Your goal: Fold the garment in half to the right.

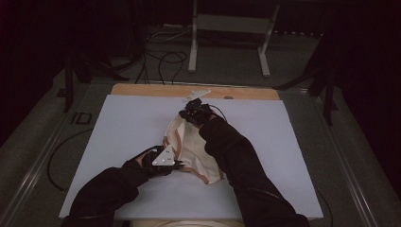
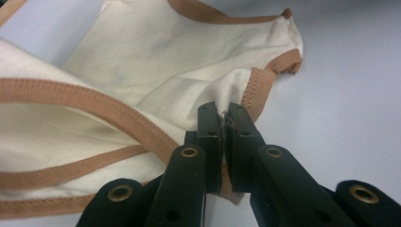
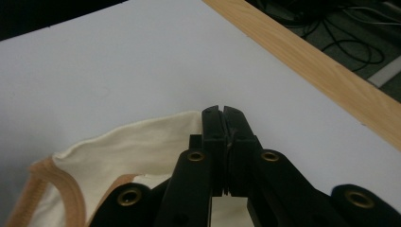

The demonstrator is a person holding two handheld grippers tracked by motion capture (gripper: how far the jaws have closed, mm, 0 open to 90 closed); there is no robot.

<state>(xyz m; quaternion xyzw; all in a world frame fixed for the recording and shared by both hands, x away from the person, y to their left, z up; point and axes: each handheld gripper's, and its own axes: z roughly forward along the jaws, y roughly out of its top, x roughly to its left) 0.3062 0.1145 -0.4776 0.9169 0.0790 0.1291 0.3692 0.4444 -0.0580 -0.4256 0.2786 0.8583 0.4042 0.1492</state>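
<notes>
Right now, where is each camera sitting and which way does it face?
High view: above the near edge, looking forward and down on the table; both black sleeves show.
Left gripper view: rides the left gripper, facing the cream garment it pinches.
Right gripper view: rides the right gripper, facing the far wooden edge.
All share the garment.
</notes>
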